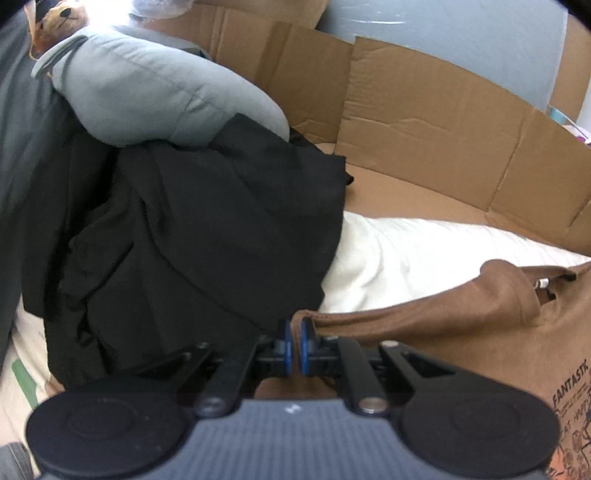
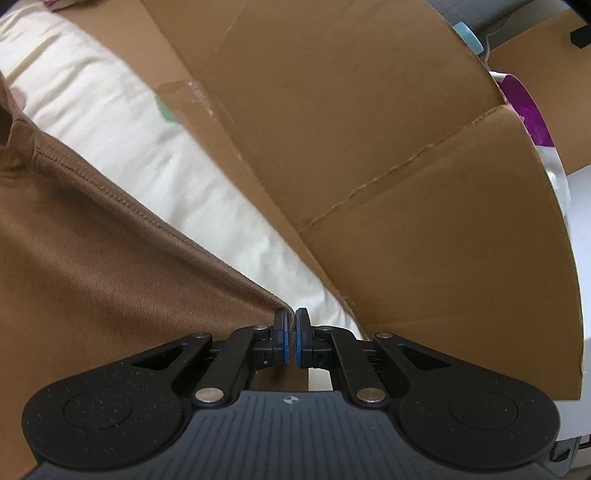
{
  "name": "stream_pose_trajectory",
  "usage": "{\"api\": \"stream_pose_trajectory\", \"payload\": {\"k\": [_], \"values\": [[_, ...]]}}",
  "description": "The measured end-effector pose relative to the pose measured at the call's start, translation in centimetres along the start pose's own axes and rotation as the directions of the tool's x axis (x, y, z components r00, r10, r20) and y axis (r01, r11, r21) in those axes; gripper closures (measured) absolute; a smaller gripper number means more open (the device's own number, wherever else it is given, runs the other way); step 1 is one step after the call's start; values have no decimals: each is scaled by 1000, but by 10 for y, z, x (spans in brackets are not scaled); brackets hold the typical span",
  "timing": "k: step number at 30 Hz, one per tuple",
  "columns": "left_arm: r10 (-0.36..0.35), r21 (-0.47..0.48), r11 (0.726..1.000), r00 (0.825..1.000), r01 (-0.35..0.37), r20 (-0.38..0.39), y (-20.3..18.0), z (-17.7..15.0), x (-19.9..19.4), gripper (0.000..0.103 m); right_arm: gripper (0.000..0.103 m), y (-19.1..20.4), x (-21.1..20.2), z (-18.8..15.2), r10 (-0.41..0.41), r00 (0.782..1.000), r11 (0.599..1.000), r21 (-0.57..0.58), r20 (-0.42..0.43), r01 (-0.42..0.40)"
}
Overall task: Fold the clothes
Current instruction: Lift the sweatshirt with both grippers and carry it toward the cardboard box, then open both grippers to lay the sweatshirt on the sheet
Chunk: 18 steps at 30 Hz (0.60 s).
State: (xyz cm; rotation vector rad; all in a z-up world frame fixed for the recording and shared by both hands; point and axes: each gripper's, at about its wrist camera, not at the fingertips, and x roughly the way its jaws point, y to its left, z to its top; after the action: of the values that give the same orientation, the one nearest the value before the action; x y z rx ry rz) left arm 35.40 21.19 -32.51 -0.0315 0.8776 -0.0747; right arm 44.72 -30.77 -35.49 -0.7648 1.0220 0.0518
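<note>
A brown printed T-shirt (image 1: 480,317) lies on a white sheet (image 1: 399,254). My left gripper (image 1: 294,332) is shut on the shirt's edge, brown cloth pinched between the blue pads. In the right wrist view the same brown shirt (image 2: 92,266) fills the left side, with a stitched hem running diagonally. My right gripper (image 2: 291,326) is shut on a corner of that shirt, over the white sheet (image 2: 129,122).
A heap of black clothes (image 1: 207,236) lies left of the brown shirt, with a grey garment (image 1: 147,92) on top. Brown cardboard walls (image 1: 424,122) stand behind the sheet; cardboard (image 2: 369,147) also rises close on the right. A teddy bear (image 1: 59,18) sits far left.
</note>
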Motion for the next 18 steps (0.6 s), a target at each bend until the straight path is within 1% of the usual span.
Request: {"api": "stream_pose_trajectory", "payload": {"k": [7,9,11,13,15,16,18], "values": [[8,-6,1000,999,-8,31,1,11,-6,97,102,-4,7,17,-6,1000,1000,12,6,5],[21,4,1000,1000,-21,9,0,9,3,97,102,-3,11,18,-9,1000,1000,9,0,9],[38,29,999,998,-37,-39,-5,4,20,96,102,0,20,18,9,1000,1000,13,-30,-9],[51,53,997,997,-48,-57,-10,-1,32,93,101,3,29,18,34,998,999,17,-55,-33],[63,77,995,996,-58,-63,-16,1,30,91,100,7,34,17,51,997,999,11,-64,-50],[61,79,995,996,-55,-69,-17,2,27,90,96,8,34,17,41,997,999,4,-63,-41],[62,100,993,996,-55,-69,-19,3,18,89,95,6,28,17,57,998,998,22,-39,-57]]}}
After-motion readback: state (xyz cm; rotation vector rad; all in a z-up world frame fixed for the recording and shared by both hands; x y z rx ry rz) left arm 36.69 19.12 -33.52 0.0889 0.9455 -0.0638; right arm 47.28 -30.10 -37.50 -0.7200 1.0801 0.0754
